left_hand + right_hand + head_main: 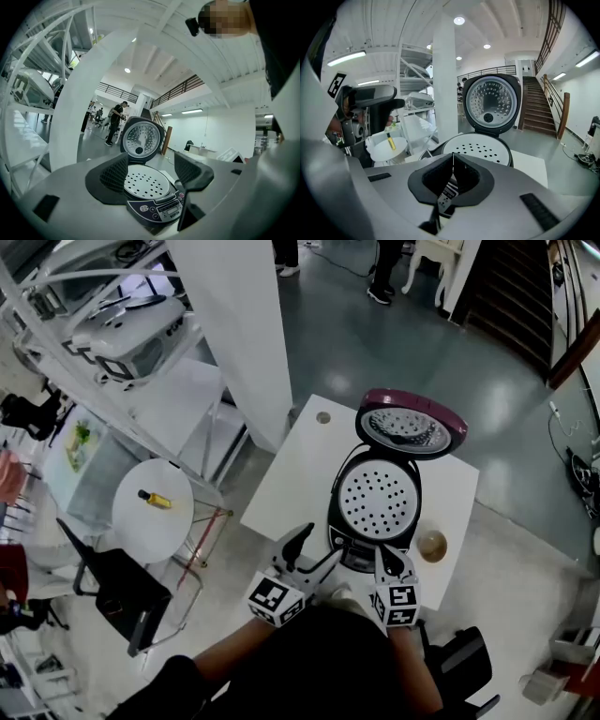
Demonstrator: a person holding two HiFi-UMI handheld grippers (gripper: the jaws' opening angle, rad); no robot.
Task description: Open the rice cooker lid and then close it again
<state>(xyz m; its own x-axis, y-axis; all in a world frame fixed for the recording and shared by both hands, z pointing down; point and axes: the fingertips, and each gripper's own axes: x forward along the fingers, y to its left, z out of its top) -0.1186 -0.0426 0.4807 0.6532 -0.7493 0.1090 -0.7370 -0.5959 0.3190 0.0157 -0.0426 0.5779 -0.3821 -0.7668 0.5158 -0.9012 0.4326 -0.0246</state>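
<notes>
The rice cooker [375, 507] stands on a white square table [291, 474] with its lid [410, 425] swung up and back, so the perforated inner plate shows. My left gripper [314, 549] hovers open just in front of the cooker's control panel, to its left. My right gripper [386, 559] is shut and empty right at the panel's front edge. In the left gripper view the cooker [147, 187] and raised lid [140, 139] show between the spread jaws of the left gripper [152, 173]. In the right gripper view the right gripper [452, 157] is shut below the lid [492, 103].
A small brown bowl [432, 545] sits on the table right of the cooker, and a small round object [323, 417] at the far corner. To the left stand a round white side table [141, 521] with a yellow bottle [155, 500], a black chair [122, 592] and a white pillar [239, 324].
</notes>
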